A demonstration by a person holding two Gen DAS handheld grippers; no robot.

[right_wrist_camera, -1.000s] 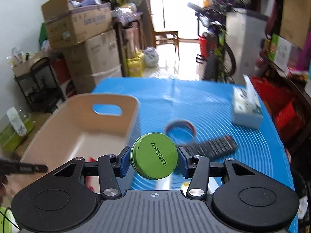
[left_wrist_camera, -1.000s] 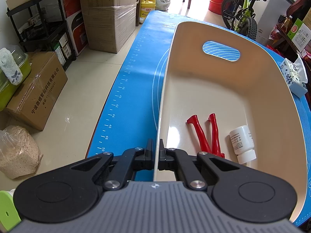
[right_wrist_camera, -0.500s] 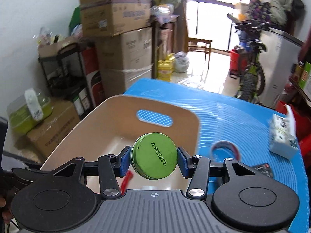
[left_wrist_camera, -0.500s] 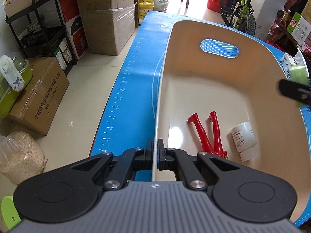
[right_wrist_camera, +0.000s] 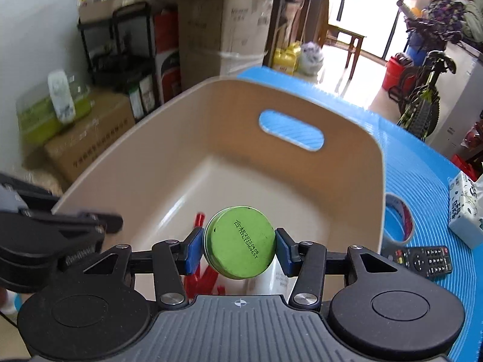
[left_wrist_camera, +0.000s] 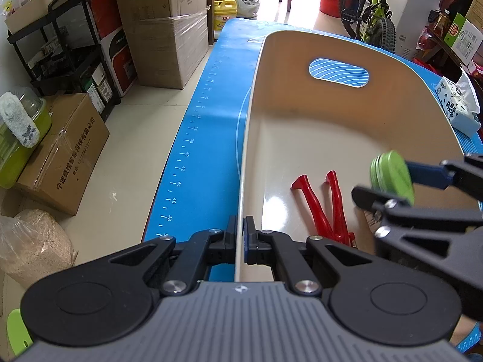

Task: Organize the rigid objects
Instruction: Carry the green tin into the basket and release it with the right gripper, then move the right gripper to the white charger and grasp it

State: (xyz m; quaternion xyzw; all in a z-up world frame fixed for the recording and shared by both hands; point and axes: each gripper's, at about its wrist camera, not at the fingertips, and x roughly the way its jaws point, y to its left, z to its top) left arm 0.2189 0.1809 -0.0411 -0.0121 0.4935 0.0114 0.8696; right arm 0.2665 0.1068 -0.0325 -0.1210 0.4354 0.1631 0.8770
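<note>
- Right gripper (right_wrist_camera: 240, 252), lower centre of the right wrist view: blue pads clamped on a round green tin (right_wrist_camera: 240, 247), which hangs above the bin's interior, not yet released.
- Left gripper (left_wrist_camera: 240, 238), lower centre of the left wrist view: jaws pinched on the near left rim of the beige plastic bin (left_wrist_camera: 347, 126), apparently steadying it.
- Bin contents, lower part of the frame: red-handled pliers (left_wrist_camera: 324, 205) and a white bottle (right_wrist_camera: 279, 274), mostly hidden.
- Remaining, right edge of the right wrist view, on the blue mat (right_wrist_camera: 422, 166): tape roll (right_wrist_camera: 400, 220), remote control (right_wrist_camera: 427, 261), tissue pack (right_wrist_camera: 466, 208); task judged partly complete.
</note>
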